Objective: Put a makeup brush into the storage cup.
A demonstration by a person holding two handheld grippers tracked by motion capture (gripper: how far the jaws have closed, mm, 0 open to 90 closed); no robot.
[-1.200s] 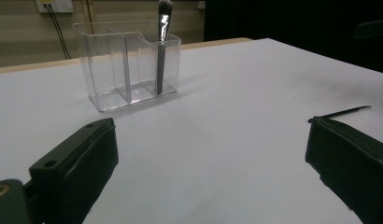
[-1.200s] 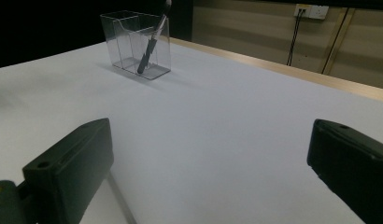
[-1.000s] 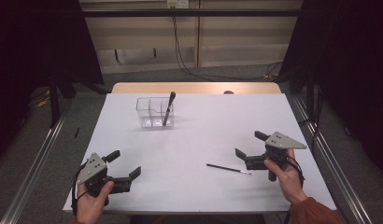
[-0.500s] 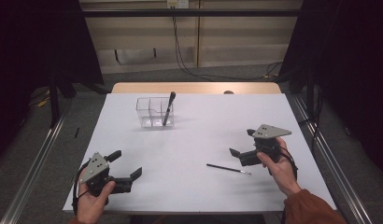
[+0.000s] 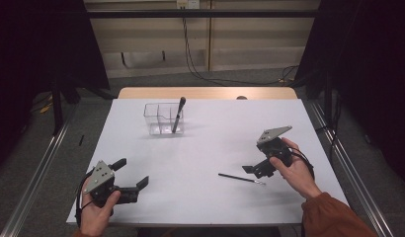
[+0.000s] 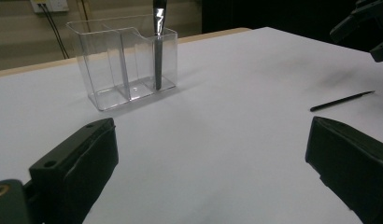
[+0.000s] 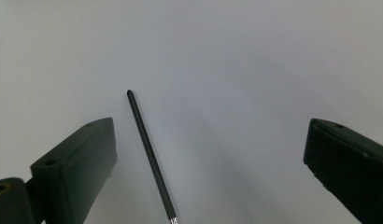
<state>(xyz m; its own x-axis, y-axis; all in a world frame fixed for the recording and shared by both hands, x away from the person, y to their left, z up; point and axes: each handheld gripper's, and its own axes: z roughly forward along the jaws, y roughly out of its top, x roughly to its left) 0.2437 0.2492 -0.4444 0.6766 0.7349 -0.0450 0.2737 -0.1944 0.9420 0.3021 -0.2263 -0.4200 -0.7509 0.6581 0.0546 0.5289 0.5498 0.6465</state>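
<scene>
Step in hand: right tongs (image 5: 251, 169) closing in on the thin black brush (image 5: 240, 178) lying flat on the white worktop (image 5: 210, 148). Looks like the approach before a pick, nothing gripped yet.

Right tongs: jaws wide apart, tilted down over the brush. In the right gripper view the brush (image 7: 150, 155) sits between the jaws but off-centre, close to the left jaw, handle end pointing away, metal ferrule at the near edge.

Left tongs (image 5: 134, 183): jaws apart, holding nothing, parked low at the near-left corner of the worktop, well apart from the brush.

Next move, my read: shift the right tongs sideways to centre the shaft, drop until the jaw tips meet the worktop, then close across the shaft. Brush is very slim and lies flat, so a shallow grip may slip or roll it.

Likely target: clear divided holder (image 5: 163, 118) at the far side, already holding one upright dark brush (image 5: 178, 114) in its right-hand compartment as the high view shows it.

Brush look: long, straight, matte black, rounded handle end, tip too small to tell.
</scene>
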